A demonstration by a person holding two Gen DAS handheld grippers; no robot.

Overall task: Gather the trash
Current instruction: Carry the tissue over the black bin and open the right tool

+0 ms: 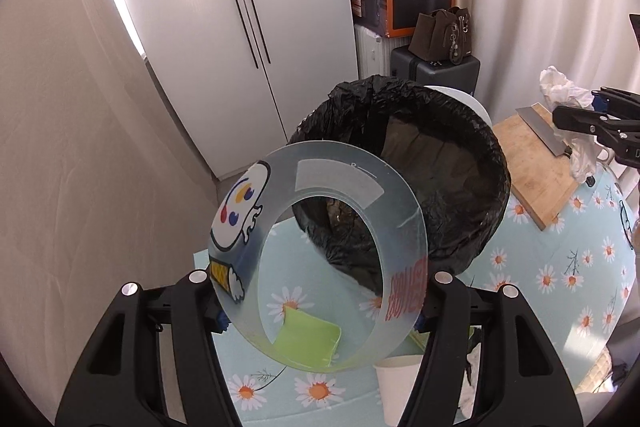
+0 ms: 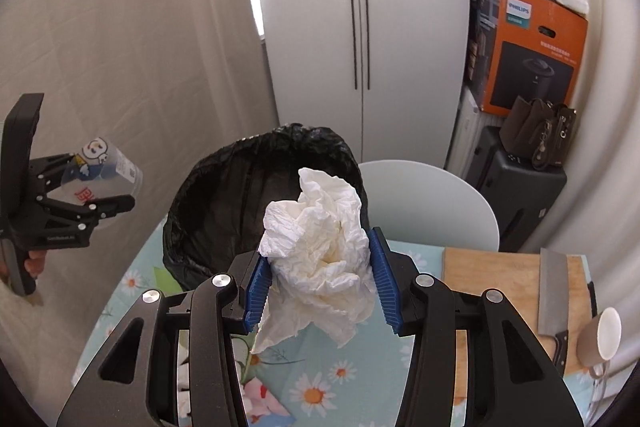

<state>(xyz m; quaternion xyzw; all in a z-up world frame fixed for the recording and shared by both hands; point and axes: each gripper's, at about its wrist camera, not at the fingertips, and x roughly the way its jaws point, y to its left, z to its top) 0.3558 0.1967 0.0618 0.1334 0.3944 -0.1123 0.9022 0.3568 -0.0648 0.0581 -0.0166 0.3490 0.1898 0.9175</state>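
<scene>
My left gripper is shut on a clear plastic cup with cartoon prints, held in the air with its open mouth toward the camera, just short of the black-lined trash bin. The cup and left gripper also show in the right wrist view. My right gripper is shut on a crumpled white tissue and holds it above the table, near the trash bin. In the left wrist view the right gripper and tissue sit at the right edge.
A wooden cutting board with a cleaver lies on the floral tablecloth, with a mug beside it. A white paper cup and green scrap lie on the table. A white chair stands behind the bin.
</scene>
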